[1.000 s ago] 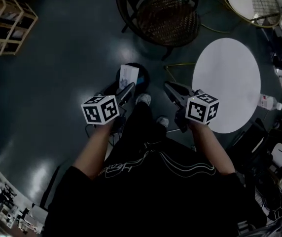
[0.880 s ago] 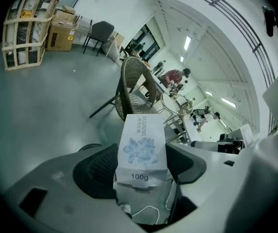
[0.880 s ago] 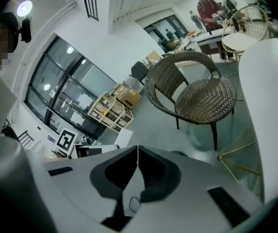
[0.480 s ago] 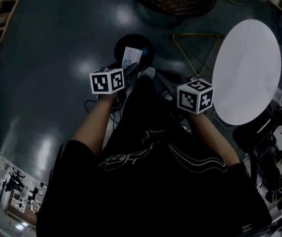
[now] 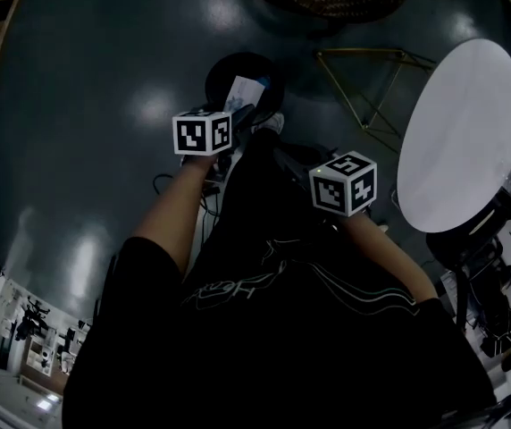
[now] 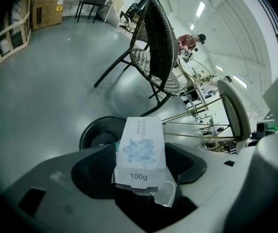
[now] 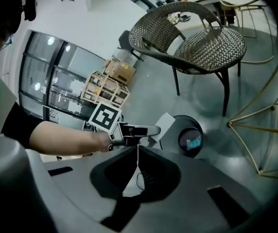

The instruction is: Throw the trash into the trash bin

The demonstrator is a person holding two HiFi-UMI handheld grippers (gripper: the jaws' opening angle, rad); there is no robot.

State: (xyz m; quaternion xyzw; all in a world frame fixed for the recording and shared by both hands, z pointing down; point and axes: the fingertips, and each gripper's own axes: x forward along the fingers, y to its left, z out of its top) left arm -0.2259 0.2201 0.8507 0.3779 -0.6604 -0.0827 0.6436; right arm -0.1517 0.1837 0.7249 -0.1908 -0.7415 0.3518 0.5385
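1. Two grippers show in the head view, and only my left gripper (image 5: 243,114) carries anything. It holds a white packet (image 5: 246,91) at 12 o'clock from its marker cube. The packet's tip overlaps the round black bin (image 5: 217,71) on the floor. I cannot tell from here how high above the bin it hangs.

2. Left gripper view: the jaws are clamped on the packet's lower end, one pad on each side, and a torn flap hangs at 5 o'clock. The bin's mouth sits at 10 o'clock of the packet, partly behind it, with a wicker chair (image 6: 154,47) beyond at 12 o'clock. I judge the packet is not yet squarely over the opening. I should carry it forward and a little left, then lower it before parting the jaws, since a flat, light packet could drift past the rim. The torn flap could also snag on a pad, so the jaws should open wide.

3. Right gripper view: my right gripper (image 7: 138,154) has its jaws together on nothing. The bin lies at 2 o'clock of them, and the packet sits just left of its rim. This gripper should stay back, out of the drop path.
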